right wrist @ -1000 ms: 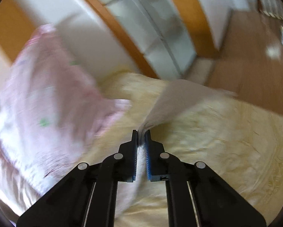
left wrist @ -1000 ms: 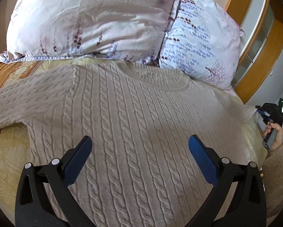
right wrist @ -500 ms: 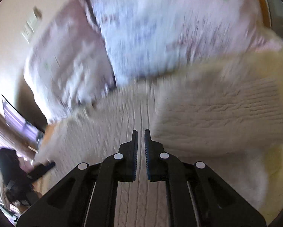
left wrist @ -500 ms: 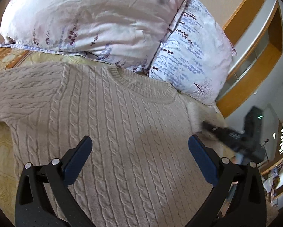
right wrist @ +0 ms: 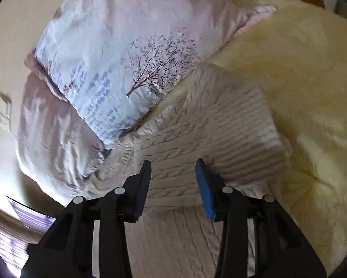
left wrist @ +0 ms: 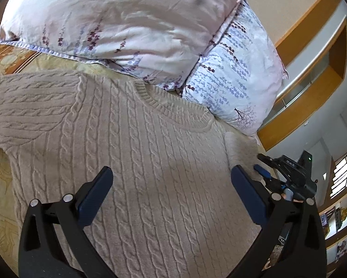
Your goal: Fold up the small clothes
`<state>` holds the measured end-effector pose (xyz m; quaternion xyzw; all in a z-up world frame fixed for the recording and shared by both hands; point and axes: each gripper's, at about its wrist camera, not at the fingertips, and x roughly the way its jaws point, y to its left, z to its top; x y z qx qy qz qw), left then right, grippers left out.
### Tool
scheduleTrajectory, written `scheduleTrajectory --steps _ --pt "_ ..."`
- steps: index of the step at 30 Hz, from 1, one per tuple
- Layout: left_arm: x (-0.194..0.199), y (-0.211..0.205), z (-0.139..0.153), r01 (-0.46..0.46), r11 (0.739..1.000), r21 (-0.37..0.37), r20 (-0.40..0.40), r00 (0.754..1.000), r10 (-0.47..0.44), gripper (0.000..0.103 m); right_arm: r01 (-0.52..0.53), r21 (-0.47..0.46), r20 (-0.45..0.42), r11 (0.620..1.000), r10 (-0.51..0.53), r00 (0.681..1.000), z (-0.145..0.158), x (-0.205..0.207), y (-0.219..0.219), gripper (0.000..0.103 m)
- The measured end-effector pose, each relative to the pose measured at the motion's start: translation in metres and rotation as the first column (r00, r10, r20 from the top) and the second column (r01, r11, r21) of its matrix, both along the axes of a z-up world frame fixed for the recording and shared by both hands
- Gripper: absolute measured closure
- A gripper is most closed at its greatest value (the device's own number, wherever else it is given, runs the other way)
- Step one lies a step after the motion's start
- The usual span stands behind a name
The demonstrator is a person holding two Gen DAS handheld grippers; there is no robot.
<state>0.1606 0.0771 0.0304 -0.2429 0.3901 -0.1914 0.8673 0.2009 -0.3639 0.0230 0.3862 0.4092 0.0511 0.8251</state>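
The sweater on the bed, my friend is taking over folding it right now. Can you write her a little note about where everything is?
Left gripper: open, above the sweater, holding nothing.
Right gripper: open, holding nothing, over the folded sleeve.
Sweater: flat on the bed, collar toward the pillows.
Done: one sleeve folded in.
Left: the other sleeve, spread out, then the body.

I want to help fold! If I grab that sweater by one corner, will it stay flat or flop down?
Probably flop: the sweater is soft knit, and its sleeve already lies bent over on itself. Its thick cables suggest it's a bit heavy, so it would likely sag.
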Motion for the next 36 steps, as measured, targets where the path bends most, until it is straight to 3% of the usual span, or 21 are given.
scheduleTrajectory --steps 3,5,12,16,17,25,27,32,35,36 --pt "0.000 0.005 0.000 -0.005 1.000 0.002 0.002 1.000 0.005 0.002 0.113 -0.133 0.091 0.985 -0.101 0.991 0.020 -0.014 -0.013 0.060" --pt "0.000 0.006 0.000 -0.006 1.000 0.010 0.003 1.000 0.006 0.002 0.169 -0.219 0.091 0.961 -0.153 0.984 0.024 -0.018 -0.025 0.060" --pt "0.001 0.002 -0.003 0.010 1.000 0.023 0.002 1.000 -0.010 0.002 0.147 -0.224 -0.054 0.963 -0.163 0.985 -0.005 -0.008 -0.036 0.060" --pt "0.000 0.004 -0.003 0.010 1.000 0.028 0.005 1.000 -0.010 0.002 0.123 -0.308 -0.010 0.943 -0.132 0.991 0.003 -0.011 -0.023 0.090" --pt "0.000 0.004 -0.003 0.009 1.000 0.027 0.006 1.000 -0.009 0.002 0.113 -0.327 0.001 0.938 -0.119 0.993 0.007 -0.011 -0.019 0.092" --pt "0.002 0.011 -0.004 0.023 1.000 -0.008 -0.006 1.000 -0.023 0.002 0.067 -0.336 -0.041 0.940 -0.086 0.995 0.005 0.000 -0.009 0.089" --pt "0.002 0.013 -0.004 0.033 0.999 -0.018 -0.010 0.999 -0.033 0.002 0.055 -0.325 -0.021 0.944 -0.065 0.998 0.008 0.000 -0.004 0.097" --pt "0.001 0.023 0.001 0.035 0.998 -0.046 0.003 0.999 -0.035 0.002 -0.049 -0.247 0.113 0.968 0.079 0.990 0.047 0.012 0.043 0.097" --pt "0.001 0.028 0.003 0.023 0.997 -0.075 0.006 1.000 -0.022 0.002 -0.229 -0.202 0.192 0.952 0.267 0.944 0.070 0.023 0.110 0.097" --pt "0.001 0.030 0.004 0.017 0.996 -0.091 0.005 1.000 -0.017 0.002 -0.316 -0.177 0.217 0.932 0.350 0.911 0.074 0.026 0.141 0.097"
